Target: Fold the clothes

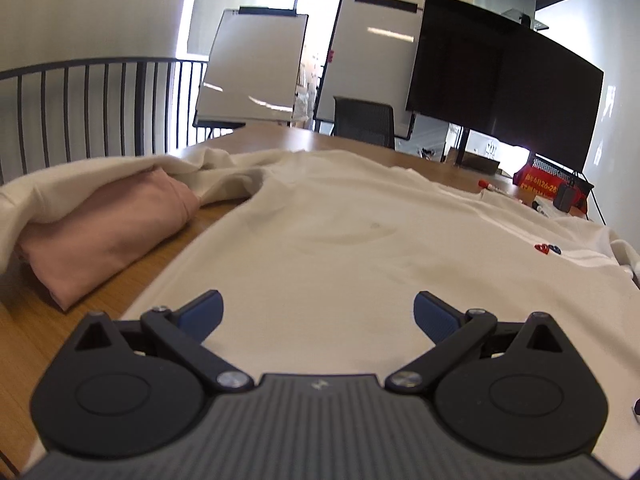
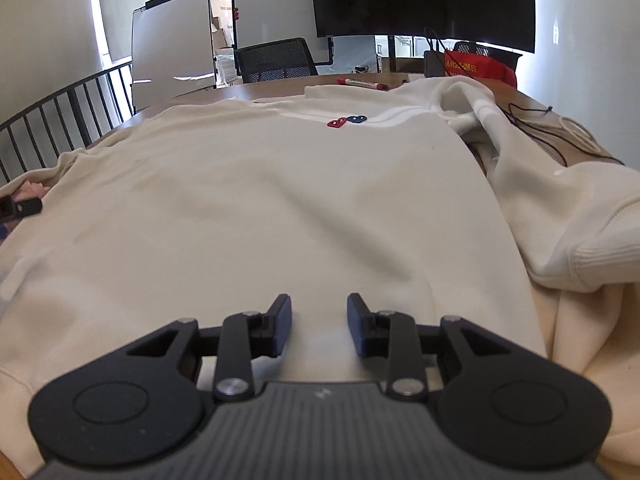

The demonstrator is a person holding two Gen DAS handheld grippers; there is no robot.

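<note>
Cream fabric fills most of the left wrist view: a cream sweatshirt (image 1: 332,232) lies spread flat on the wooden counter (image 1: 52,320), its near hem hidden under the body of the left hand-held gripper (image 1: 318,310), whose blue-padded jaws stand wide apart over the cloth with nothing between them. To the left a folded pink garment (image 1: 108,232) rests on the counter, partly draped by a loose cream fold whose owner cannot be told. Small red and blue marks (image 1: 548,248) sit on the chest toward the right, too small to read. Beyond stand two whiteboards (image 1: 252,64), a black chair (image 1: 364,120) and a dark screen (image 1: 504,80); the red item (image 1: 544,180) with yellow lettering is cut off by clutter. In the right wrist view the sweatshirt (image 2: 260,208) again covers the counter (image 2: 280,84), its left sleeve running out of frame. The right hand-held gripper (image 2: 319,320) hovers above the lower part, jaws partly apart and gripping nothing. A second cream garment (image 2: 560,208) lies bunched at the right, with black cord (image 2: 560,136) across it. At the left edge a dark object (image 2: 22,206) is only partly seen. A red marker (image 2: 360,83) lies at the far side.
</note>
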